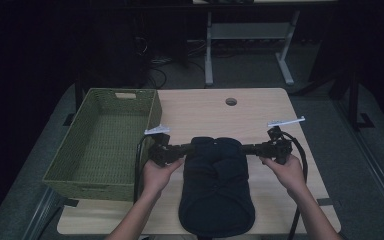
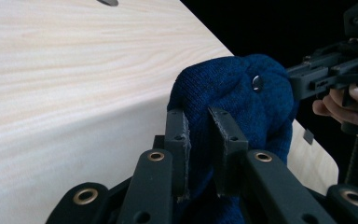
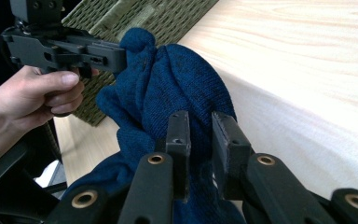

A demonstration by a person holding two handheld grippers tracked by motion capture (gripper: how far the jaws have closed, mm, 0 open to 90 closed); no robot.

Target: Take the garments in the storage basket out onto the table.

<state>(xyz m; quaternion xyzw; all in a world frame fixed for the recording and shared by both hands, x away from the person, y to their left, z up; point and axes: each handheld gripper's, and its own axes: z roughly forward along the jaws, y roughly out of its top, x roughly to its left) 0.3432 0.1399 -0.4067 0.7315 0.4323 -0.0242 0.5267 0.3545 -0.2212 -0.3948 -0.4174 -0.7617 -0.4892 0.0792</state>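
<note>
High view first: a dark blue knit garment [image 1: 216, 185] is laid out in the lower middle of the frame on the light wood table [image 1: 260, 112], its long axis running from the bottom edge up toward the centre, with the bunched top end pointing away from the person. That top end is pinched from both sides, by the left gripper [image 1: 186, 148] at its left corner and the right gripper [image 1: 247, 148] at its right. A green woven basket [image 1: 87, 177] is seen at the left, just beside the garment. The garment's bottom hem is cut off by the frame edge, and everything past the table is too dark to be made out.

Left gripper view: the blue knit [image 2: 233, 88] is clamped between narrow jaws, centre frame. A small round button or rivet can be spotted on it; no writing can be read.

Right gripper view: same story, knit [image 3: 177, 84] gripped tight between jaws, bunched up toward the upper left. No labels can be seen.
</note>
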